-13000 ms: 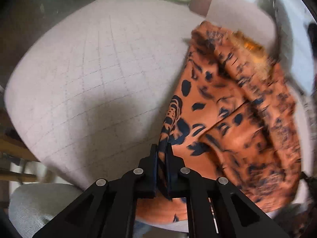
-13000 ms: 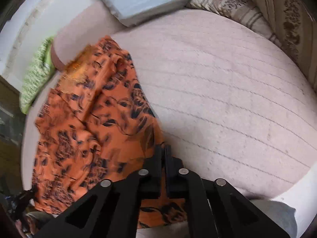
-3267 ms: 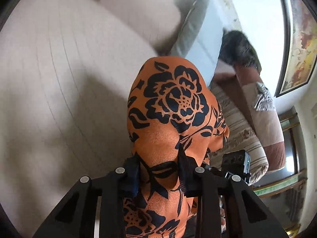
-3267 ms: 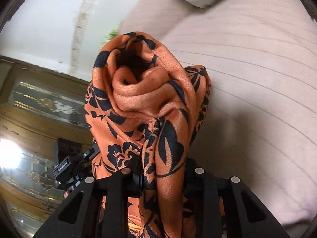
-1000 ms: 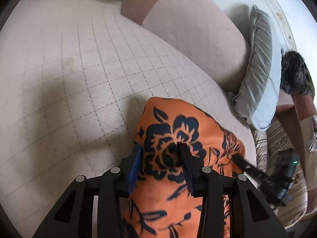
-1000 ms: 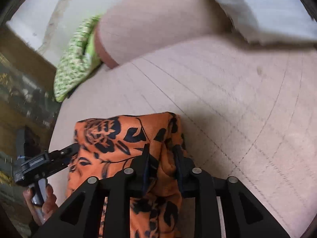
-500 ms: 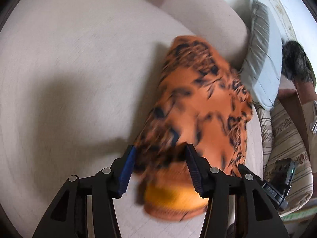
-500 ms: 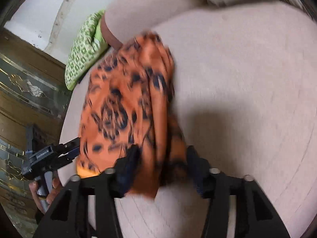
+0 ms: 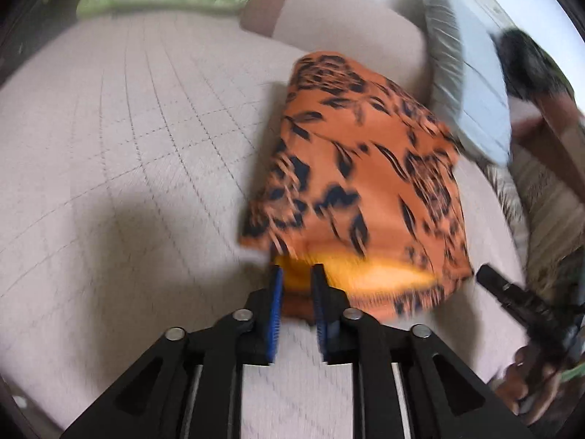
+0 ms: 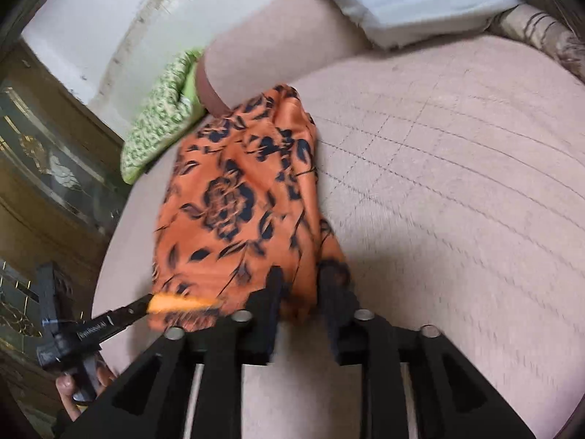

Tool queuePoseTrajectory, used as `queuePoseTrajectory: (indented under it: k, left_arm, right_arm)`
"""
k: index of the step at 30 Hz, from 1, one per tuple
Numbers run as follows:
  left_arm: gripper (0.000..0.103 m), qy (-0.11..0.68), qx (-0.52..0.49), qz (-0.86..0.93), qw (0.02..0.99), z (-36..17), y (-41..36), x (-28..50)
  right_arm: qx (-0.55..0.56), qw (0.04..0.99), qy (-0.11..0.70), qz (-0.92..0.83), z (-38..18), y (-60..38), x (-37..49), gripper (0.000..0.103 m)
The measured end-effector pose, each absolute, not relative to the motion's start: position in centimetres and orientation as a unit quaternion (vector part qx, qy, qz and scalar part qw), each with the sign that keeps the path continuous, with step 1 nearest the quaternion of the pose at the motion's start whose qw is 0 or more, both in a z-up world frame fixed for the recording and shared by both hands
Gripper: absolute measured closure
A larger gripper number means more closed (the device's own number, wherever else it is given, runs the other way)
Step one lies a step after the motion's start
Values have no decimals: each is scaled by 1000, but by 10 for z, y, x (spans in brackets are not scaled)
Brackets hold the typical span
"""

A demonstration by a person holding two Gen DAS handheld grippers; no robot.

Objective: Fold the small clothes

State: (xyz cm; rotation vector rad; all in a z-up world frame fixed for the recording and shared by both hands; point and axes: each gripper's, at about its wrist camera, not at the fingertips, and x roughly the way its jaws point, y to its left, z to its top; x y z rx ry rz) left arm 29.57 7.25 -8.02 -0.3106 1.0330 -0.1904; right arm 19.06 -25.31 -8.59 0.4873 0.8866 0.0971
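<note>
Starting at the left gripper [image 9: 295, 274], its jaws stand apart with a clear gap, and the near hem of the orange floral garment [image 9: 365, 183] lies between the blue pads [image 9: 276, 292]; the picture is blurred, and the pads do not seem to press the cloth. At the right gripper [image 10: 300, 281] the jaws are also parted, and the near right corner of the same garment [image 10: 241, 212] sits in the gap, but I cannot tell if the fingers really touch it.

The garment lies as a folded packet on the quilted beige sofa seat [image 9: 109, 146], with its far end near the beige backrest cushion [image 9: 347, 25]. A brighter yellow-orange band shows along the near edge, perhaps the inner side or a waistband. A green patterned pillow [image 10: 161, 124] is behind it on the left, and a pale grey cushion [image 9: 471, 102] on the right.

I judge the cloth to be thin, light, quite limp and a little slippery, with a soft shine. It will not keep a crease by itself and the layers may slide apart. The best hold is probably at the two near corners, taking all layers together, each gripper at its own side, and lifting low and slowly.
</note>
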Motion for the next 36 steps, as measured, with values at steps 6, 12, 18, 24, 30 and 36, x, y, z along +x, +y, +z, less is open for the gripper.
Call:
queuePoseTrajectory:
  k: [6,12,18,24,30,36]
  left_arm:
    - [66,441,-66,-61,893,-52,41,239]
    - [43,390,-53,-44,918,-22,34,178]
    - [41,366,-47,-40,929,-8,32,143]
    - [39,357,-61,-18,932,-5,43,122]
    - [39,349,-67,-12,935,-1,50,106]
    - [38,345,-39,-19,938,2,48,88]
  right_arm:
    - [195,885,421,36,-78,-226,155,52]
    - [140,902,408,38,-71,-190,130,41]
    - [110,919,378,21,-57,-168,100,38]
    - [95,921,378,11,-50,-158,79,38]
    - [80,924,374,1,-47,-151,67,37]
    - [83,927,366,-15,-36,-150,50,37]
